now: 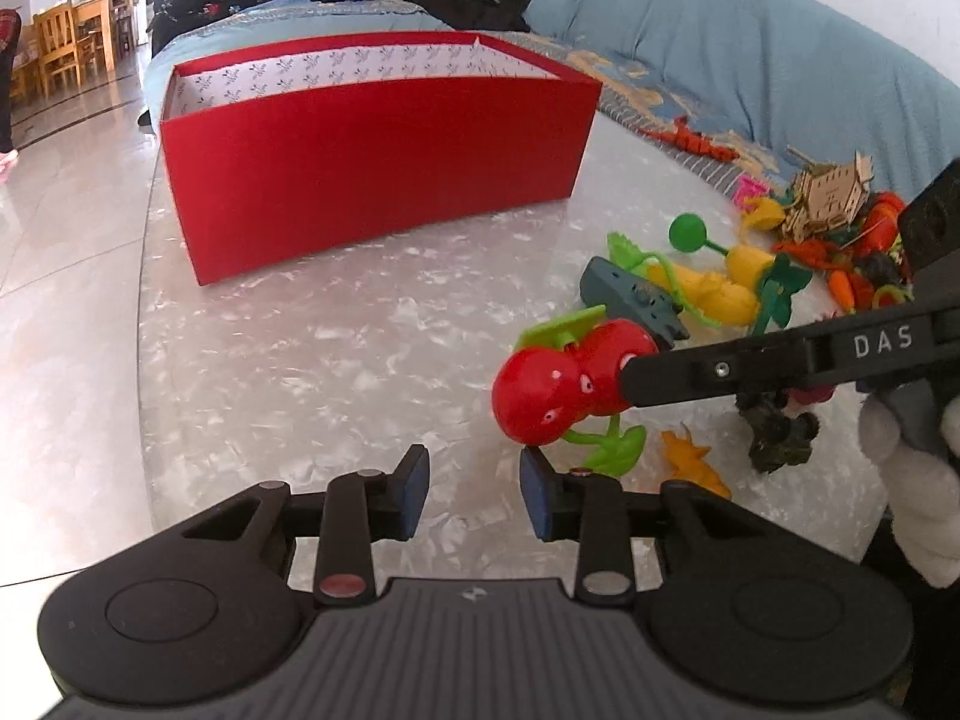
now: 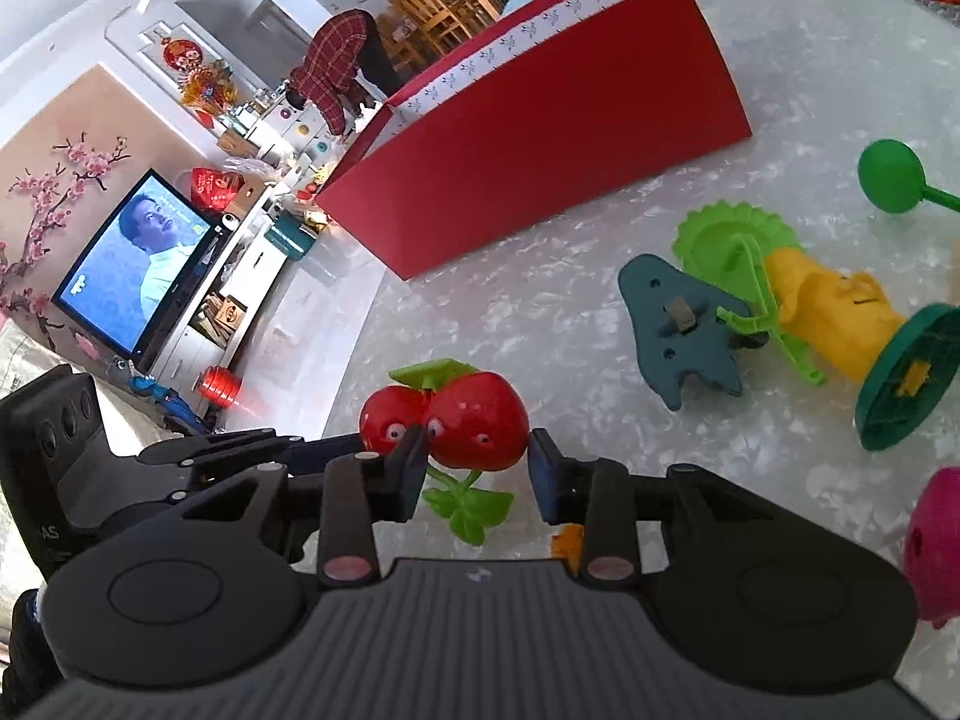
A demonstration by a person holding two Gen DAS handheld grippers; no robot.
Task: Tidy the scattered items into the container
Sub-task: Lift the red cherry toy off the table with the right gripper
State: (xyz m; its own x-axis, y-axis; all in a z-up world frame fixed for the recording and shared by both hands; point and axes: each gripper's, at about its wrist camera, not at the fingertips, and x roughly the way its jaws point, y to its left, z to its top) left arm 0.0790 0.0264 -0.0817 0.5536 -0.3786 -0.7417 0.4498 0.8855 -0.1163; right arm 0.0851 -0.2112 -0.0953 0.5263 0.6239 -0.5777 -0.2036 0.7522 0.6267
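Left wrist view: left gripper point(image 1: 474, 492) low in the foreground over the marbled table point(image 1: 360, 348), jaws a narrow way apart, nothing between them, only bare tabletop showing through the gap. Far and left of centre, a red box point(image 1: 372, 162), open-topped, patterned white lining inside. Right of the gap and a little farther, the cherry toy point(image 1: 558, 384), two red faces under a green leaf, its green stem trailing nearer. Reaching in from the right, the right gripper point(image 1: 636, 375), held by a gloved hand point(image 1: 918, 456), one fingertip against the right cherry. Farther right, a blue-grey piece point(image 1: 636, 300), a yellow corn toy point(image 1: 720, 294) and a green ball on a stem point(image 1: 690, 232); nearer, a small orange dinosaur point(image 1: 696, 462). At the far right edge, a heap of small toys around a wooden model point(image 1: 834, 192).

Right wrist view: right gripper point(image 2: 477, 474) closed on the cherry toy point(image 2: 474, 426), both pads against the sides of the right cherry, well apart from the red box point(image 2: 540, 138) at far centre. To the right, the blue-grey piece point(image 2: 678, 330) touching the yellow corn toy point(image 2: 834, 312). Far left, off the table, a lit television point(image 2: 132, 276).
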